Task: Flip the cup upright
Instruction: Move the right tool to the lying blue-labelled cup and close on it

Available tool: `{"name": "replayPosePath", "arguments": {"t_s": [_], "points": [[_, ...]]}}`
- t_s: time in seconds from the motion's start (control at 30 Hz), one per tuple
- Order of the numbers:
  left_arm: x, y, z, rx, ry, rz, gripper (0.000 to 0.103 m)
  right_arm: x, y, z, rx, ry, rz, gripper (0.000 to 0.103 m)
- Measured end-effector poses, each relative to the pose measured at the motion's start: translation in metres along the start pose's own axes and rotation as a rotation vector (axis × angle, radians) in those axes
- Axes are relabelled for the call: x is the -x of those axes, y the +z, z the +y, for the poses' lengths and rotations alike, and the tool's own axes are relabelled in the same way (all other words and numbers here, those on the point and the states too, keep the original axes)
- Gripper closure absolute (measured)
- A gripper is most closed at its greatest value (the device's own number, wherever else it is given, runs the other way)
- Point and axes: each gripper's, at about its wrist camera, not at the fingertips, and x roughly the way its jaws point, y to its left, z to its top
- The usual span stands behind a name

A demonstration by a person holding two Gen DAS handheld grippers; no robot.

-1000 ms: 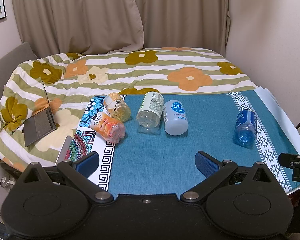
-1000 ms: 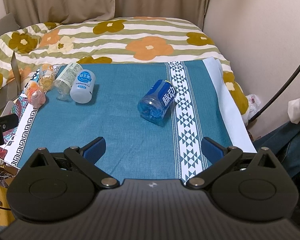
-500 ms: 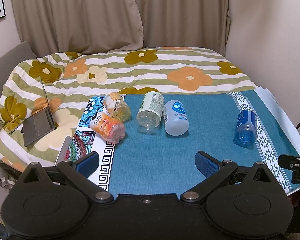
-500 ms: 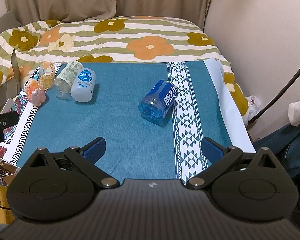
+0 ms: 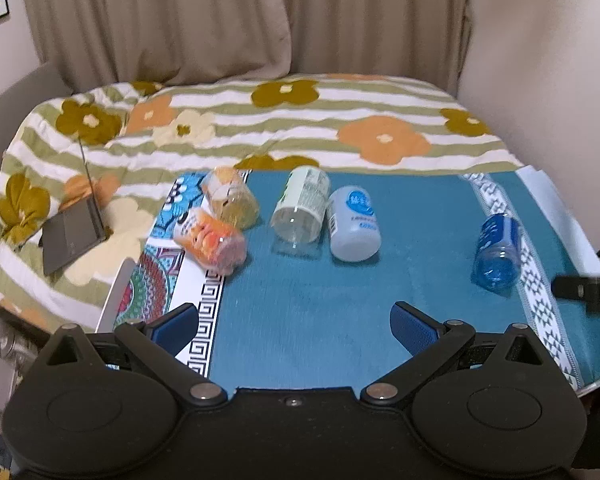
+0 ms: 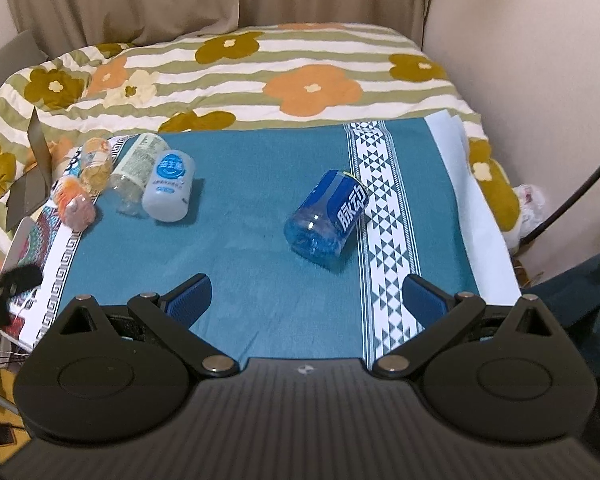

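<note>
Both views have crept slightly closer over the last second: the right claw [image 6: 306, 294] nears the blue cup [image 6: 327, 218], which lies tipped on the teal tablecloth [image 6: 260, 248]. Both it and the left claw [image 5: 294, 322] are spread apart and empty, so the grasp seems yet to begin.

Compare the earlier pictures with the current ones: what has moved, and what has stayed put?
The right gripper has eased forward toward the blue cup, which now looks nearer. Nothing was grasped; both sets of jaws stay open. The left gripper barely shifted, and all five cups still lie on their sides.
</note>
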Motion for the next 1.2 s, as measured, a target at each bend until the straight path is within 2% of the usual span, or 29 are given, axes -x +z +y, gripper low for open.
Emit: {"name": "replayPosePath", "arguments": {"t_s": [0.33,0.63,0.97,1.1,1.2], "points": [[-0.035,-0.001,-0.014,0.059,0.032,0.105,0.000,-0.093,0.047,-0.040,-0.109,0.058,0.087,0.000],[-0.064,0.006,-0.030,0.097,0.035,0.143,0.000,-0.153,0.059,-0.053,-0.193,0.096,0.147,0.000],[-0.084,0.010,-0.040,0.097,0.035,0.183,0.000,-0.171,0.054,-0.056,-0.272,0.145,0.192,0.002],[-0.088,0.010,-0.040,0.103,0.028,0.191,0.000,-0.173,0.051,-0.056,-0.285,0.153,0.204,0.016],[-0.090,0.010,-0.040,0.098,0.028,0.193,0.000,-0.173,0.051,-0.056,-0.287,0.158,0.204,0.017]]}}
